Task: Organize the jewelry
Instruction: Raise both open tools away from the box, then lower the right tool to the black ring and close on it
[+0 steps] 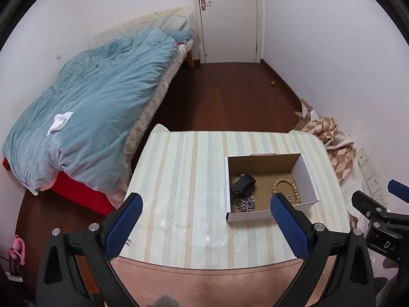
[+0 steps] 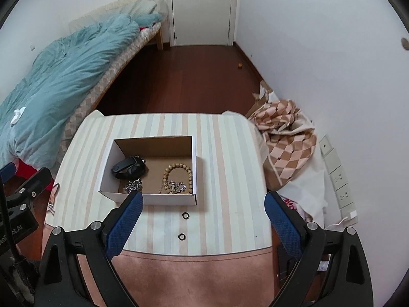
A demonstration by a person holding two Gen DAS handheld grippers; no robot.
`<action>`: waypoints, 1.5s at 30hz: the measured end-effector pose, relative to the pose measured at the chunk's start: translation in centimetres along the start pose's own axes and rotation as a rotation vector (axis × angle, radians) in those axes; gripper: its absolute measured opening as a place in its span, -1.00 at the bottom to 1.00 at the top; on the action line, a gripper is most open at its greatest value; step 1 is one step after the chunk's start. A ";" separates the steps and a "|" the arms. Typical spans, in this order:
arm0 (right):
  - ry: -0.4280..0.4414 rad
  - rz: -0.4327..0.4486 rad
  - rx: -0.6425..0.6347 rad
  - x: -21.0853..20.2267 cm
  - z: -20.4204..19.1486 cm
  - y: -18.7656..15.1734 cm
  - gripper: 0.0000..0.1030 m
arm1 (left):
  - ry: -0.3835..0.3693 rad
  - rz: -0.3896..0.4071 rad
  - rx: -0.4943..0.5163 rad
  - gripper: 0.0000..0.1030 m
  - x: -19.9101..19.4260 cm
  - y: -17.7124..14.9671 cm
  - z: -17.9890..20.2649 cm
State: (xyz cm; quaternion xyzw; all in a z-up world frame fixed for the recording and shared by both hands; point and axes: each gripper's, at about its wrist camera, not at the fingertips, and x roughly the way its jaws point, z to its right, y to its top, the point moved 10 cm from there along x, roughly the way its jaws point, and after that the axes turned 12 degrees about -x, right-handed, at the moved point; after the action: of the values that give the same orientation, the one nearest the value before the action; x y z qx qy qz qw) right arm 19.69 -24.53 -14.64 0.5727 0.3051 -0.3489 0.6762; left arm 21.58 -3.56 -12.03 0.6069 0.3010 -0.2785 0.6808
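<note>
Ahead of the gaping right hand-held gripper lie two rings.

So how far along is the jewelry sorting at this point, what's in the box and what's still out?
Mostly done: the box already holds a wooden bead bracelet, a black band and silver chains. Nothing is in hand; the left hand-held gripper and right hand-held gripper are both open and empty. Left: two small rings on the striped table in front of the box.
</note>
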 end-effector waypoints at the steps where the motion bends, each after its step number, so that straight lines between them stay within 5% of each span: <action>1: -0.001 0.009 0.002 -0.5 0.0 0.0 0.89 | -0.007 0.006 -0.004 0.98 -0.5 0.0 0.0; 13: 0.049 0.066 0.072 -4.0 0.2 -0.5 0.89 | -0.026 0.025 -0.025 0.98 -3.5 -0.5 0.2; 21: 0.105 -0.107 0.131 4.2 -0.5 -7.6 0.87 | 0.092 -0.112 -0.007 0.98 3.1 -6.7 -1.3; 26: 0.145 -0.213 0.127 10.5 -2.4 -11.8 0.29 | 0.198 -0.269 0.037 0.98 8.9 -12.5 -3.1; 31: 0.156 -0.229 0.107 14.2 -4.2 -13.3 0.05 | 0.241 -0.355 0.047 0.98 12.0 -15.5 -4.5; 37: 0.131 -0.184 0.030 15.7 -6.5 -12.3 -0.01 | 0.253 -0.366 0.051 0.98 13.2 -15.7 -5.1; 42: 0.066 -0.156 -0.027 15.9 -6.6 -11.9 -0.74 | 0.258 -0.361 0.055 0.98 13.5 -15.1 -5.0; 45: 0.086 -0.153 0.004 15.6 -5.6 -12.0 -0.75 | 0.251 -0.355 0.062 0.98 13.6 -14.7 -4.4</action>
State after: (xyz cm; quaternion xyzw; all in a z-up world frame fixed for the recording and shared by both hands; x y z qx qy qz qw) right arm 18.65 -22.11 -34.92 0.5634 0.3760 -0.3754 0.6327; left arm 19.35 -1.01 -32.27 0.5949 0.4767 -0.3254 0.5594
